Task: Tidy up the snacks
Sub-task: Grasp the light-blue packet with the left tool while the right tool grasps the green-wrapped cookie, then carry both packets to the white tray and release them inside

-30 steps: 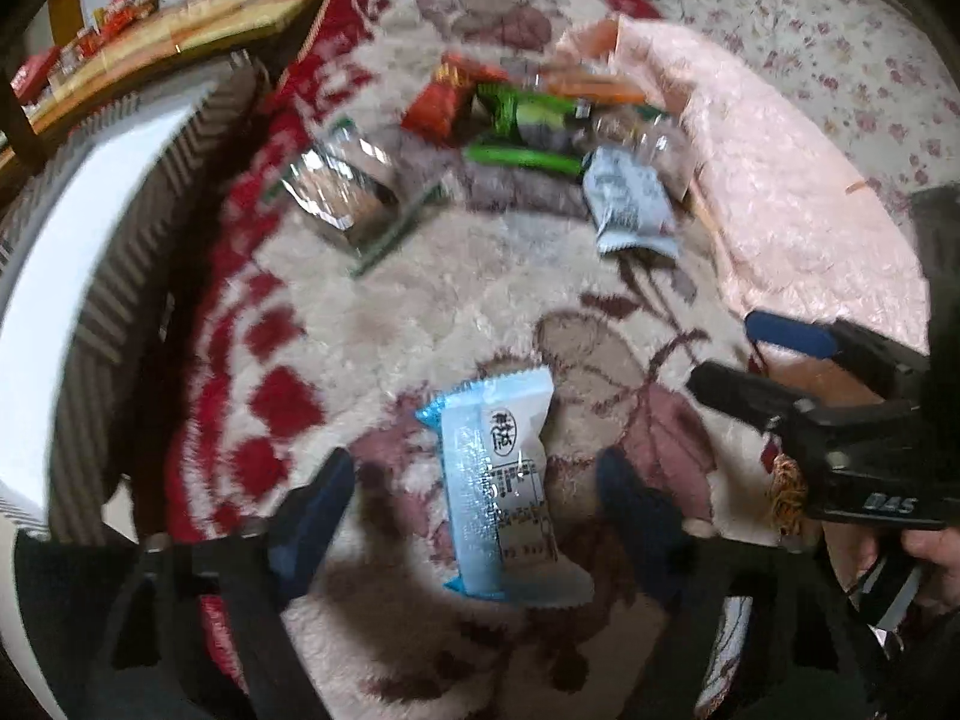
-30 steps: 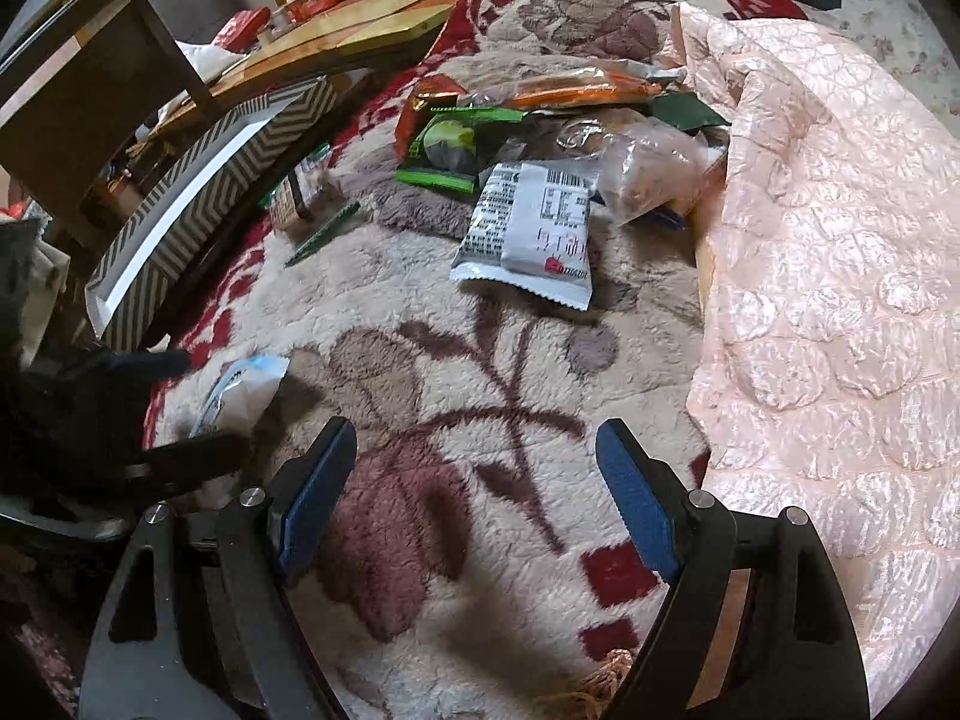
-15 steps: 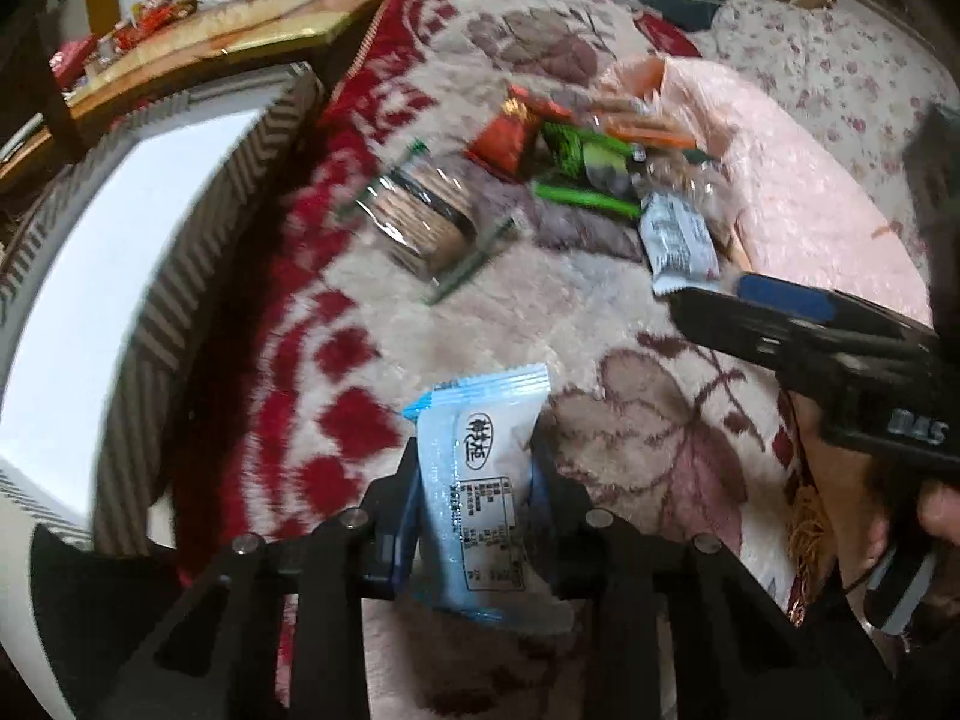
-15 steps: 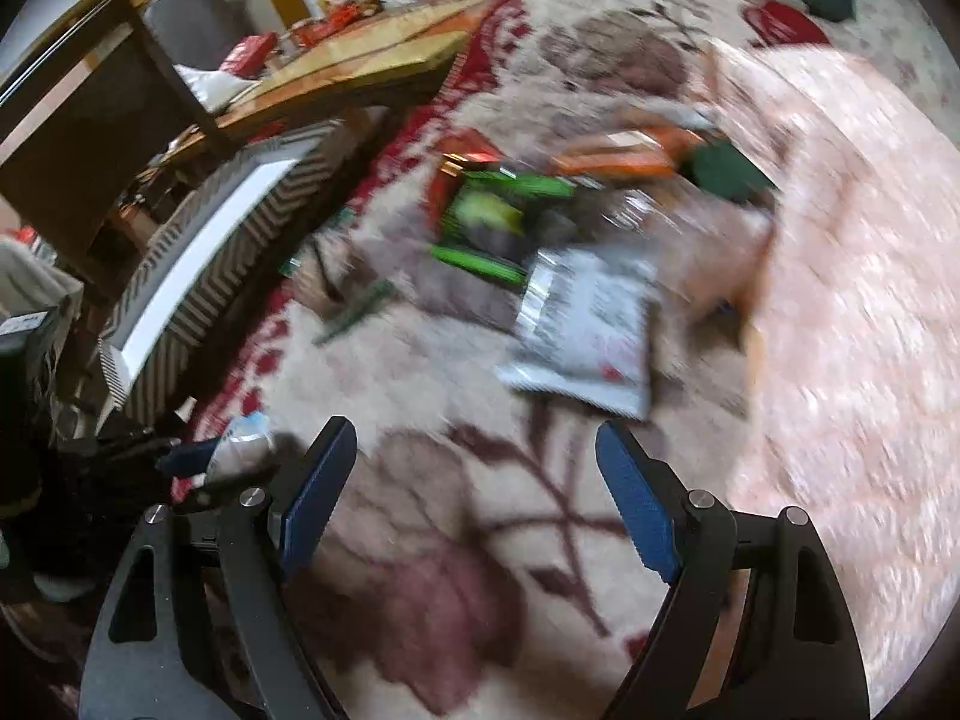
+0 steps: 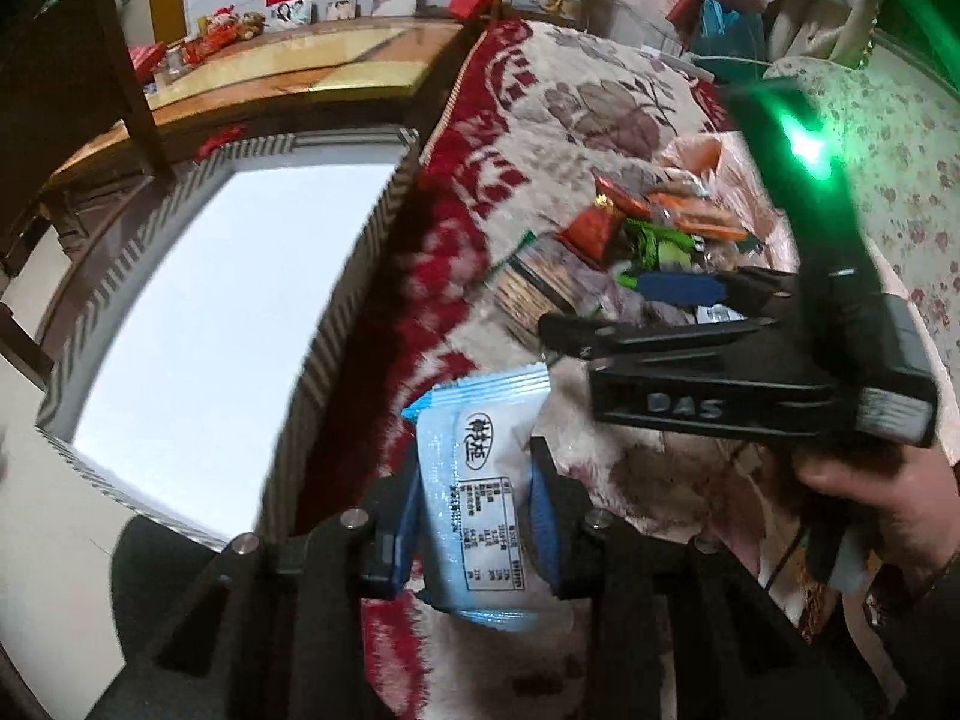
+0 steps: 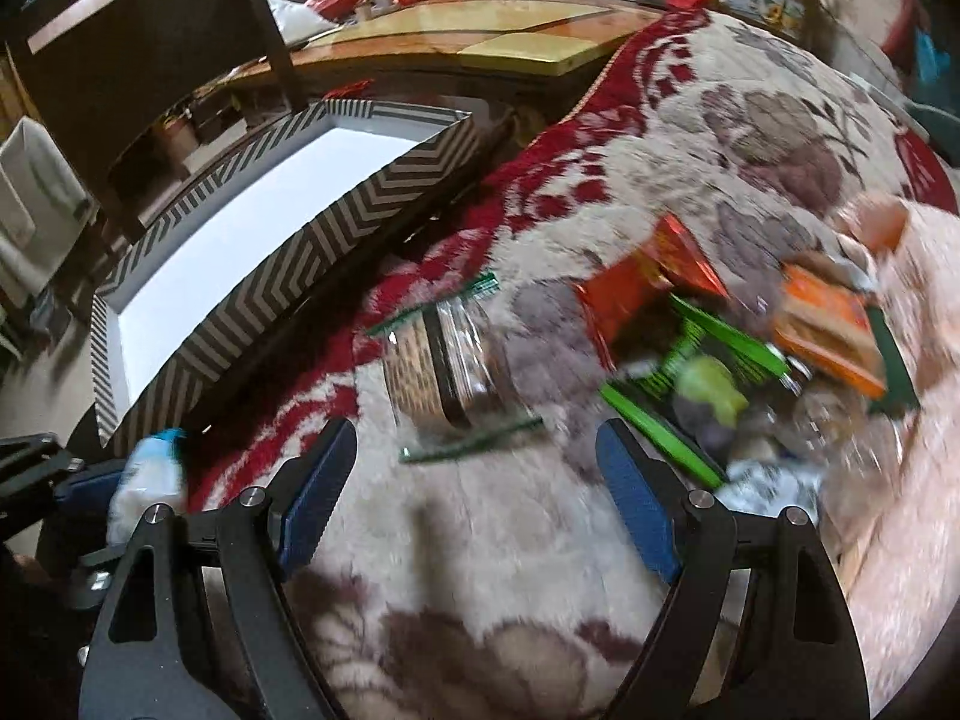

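Note:
My left gripper is shut on a light blue and white snack packet, lifted above the rug beside the zigzag-patterned box. The packet also shows in the right wrist view, at the far left. My right gripper is open and empty, hovering over the rug just before a clear cracker pack with green edges. Behind it lies a pile of snacks: a red packet, a green packet and an orange packet. The right gripper crosses the left wrist view.
The open box has a white inside and stands left of the floral red and cream rug. A pink quilt lies at the right. A wooden table and dark chair stand behind the box.
My left gripper closed on the blue packet, lifted it and swung left toward the box. My right gripper moved forward and left toward the cracker pack, staying open.

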{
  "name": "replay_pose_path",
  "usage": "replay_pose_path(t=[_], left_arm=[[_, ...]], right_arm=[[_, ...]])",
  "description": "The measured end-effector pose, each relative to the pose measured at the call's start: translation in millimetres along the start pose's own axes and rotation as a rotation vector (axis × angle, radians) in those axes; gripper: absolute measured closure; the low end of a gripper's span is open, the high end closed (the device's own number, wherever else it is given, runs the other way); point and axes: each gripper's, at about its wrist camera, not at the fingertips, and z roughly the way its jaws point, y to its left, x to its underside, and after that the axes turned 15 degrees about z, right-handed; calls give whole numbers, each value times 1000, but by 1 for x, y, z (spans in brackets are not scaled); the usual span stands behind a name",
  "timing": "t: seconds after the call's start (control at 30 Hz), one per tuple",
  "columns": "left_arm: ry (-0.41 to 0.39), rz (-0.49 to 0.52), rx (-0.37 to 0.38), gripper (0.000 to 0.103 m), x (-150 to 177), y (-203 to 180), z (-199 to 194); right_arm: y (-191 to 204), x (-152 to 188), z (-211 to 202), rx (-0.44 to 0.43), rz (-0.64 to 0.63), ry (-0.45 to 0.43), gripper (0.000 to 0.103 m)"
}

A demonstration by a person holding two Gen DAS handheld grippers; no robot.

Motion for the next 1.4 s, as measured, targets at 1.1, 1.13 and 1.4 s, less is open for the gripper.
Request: replay_pose_path(t=[1.1, 1.13, 1.4], left_arm=[[-69, -99, -157, 69, -31, 82, -17], [-66, -107, -161, 69, -32, 87, -15], [-25, -161, -207, 69, -31, 121, -1]], right_arm=[[32, -43, -7, -68, -33, 8, 52], [34, -43, -8, -73, -33, 7, 52], [59, -53, -5, -106, -56, 16, 52]])
